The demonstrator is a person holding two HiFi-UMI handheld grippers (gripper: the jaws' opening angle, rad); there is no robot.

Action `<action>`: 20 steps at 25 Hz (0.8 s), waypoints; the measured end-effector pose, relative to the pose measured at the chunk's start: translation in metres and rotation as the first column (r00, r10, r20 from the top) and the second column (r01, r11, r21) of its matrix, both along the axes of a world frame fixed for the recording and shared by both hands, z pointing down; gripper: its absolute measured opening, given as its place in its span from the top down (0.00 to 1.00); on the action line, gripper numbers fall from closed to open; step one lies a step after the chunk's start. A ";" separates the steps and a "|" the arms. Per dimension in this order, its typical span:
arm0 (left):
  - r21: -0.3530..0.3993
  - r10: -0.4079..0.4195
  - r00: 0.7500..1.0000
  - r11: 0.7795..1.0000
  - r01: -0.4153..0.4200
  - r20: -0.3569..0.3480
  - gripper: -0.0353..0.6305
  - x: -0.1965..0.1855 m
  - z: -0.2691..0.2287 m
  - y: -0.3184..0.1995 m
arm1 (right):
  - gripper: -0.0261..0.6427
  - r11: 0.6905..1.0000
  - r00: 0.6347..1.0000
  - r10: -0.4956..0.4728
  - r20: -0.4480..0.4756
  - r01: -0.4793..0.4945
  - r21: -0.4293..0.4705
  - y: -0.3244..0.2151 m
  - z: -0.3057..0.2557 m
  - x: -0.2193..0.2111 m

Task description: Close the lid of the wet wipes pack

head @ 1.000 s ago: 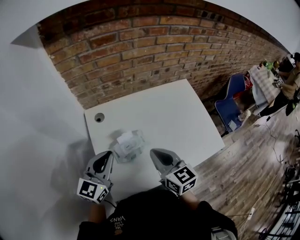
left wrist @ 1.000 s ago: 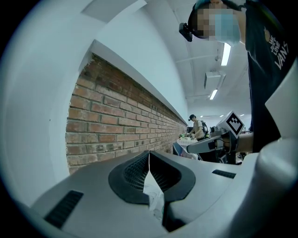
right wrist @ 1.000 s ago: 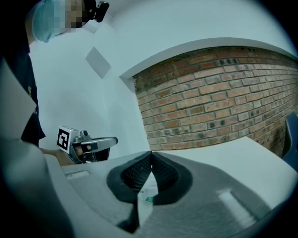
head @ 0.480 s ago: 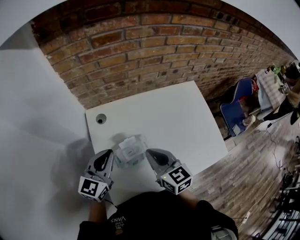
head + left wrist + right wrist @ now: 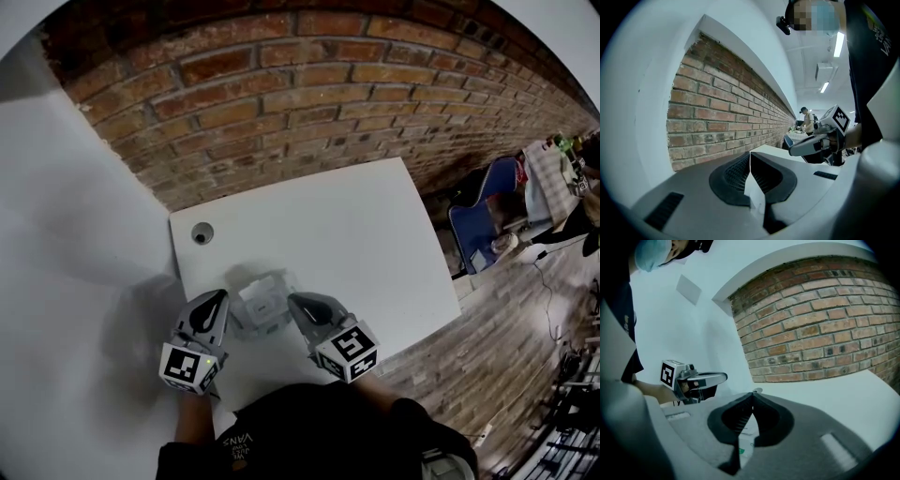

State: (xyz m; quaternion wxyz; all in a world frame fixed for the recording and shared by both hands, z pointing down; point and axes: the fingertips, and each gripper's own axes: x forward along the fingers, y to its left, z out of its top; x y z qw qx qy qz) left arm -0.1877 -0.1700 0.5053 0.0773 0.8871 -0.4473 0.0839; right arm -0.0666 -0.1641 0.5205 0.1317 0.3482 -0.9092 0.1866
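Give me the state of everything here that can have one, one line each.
Left hand-held gripper: jaws shut, nothing between them.
Right hand-held gripper: jaws shut, nothing between them.
Clear plastic wet wipes pack: lying flat on the white table, between the two grippers.
White lid of the pack: too small to tell whether it is fully shut.

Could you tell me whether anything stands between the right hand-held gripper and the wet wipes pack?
Nothing visible does: the right hand-held gripper is right beside the wet wipes pack, and the left hand-held gripper flanks its other side.
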 end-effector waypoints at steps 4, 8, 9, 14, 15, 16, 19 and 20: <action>-0.030 -0.013 1.000 0.999 0.013 -0.002 0.94 0.000 0.011 -0.009 | 0.97 1.000 1.000 -0.008 -0.017 0.008 -0.022 -0.008 0.012 -0.001; -0.050 -0.015 1.000 0.999 0.015 0.010 0.94 0.000 0.023 -0.017 | 0.97 0.999 1.000 -0.019 -0.011 0.019 -0.030 -0.014 0.016 -0.004; -0.057 -0.015 1.000 0.998 0.016 0.012 0.94 0.000 0.027 -0.019 | 0.97 0.999 1.000 -0.023 -0.012 0.022 -0.034 -0.014 0.018 -0.006; -0.098 -0.017 1.000 0.995 0.019 0.018 0.94 -0.001 0.044 -0.028 | 0.97 0.998 0.999 -0.037 -0.019 0.036 -0.057 -0.013 0.028 -0.010; -0.106 -0.015 1.000 0.994 0.017 0.019 0.94 -0.001 0.048 -0.029 | 0.97 0.997 0.999 -0.039 -0.020 0.038 -0.060 -0.013 0.030 -0.011; -0.113 -0.011 1.000 0.994 0.013 0.019 0.94 -0.001 0.051 -0.030 | 0.97 0.997 0.999 -0.042 -0.023 0.041 -0.062 -0.013 0.033 -0.013; -0.131 0.004 1.000 0.991 -0.002 0.018 0.94 0.000 0.060 -0.032 | 0.97 0.997 0.998 -0.053 -0.042 0.051 -0.065 -0.012 0.041 -0.016; -0.138 0.009 1.000 0.990 -0.006 0.022 0.94 0.001 0.063 -0.033 | 0.97 0.996 0.997 -0.059 -0.053 0.055 -0.073 -0.011 0.045 -0.016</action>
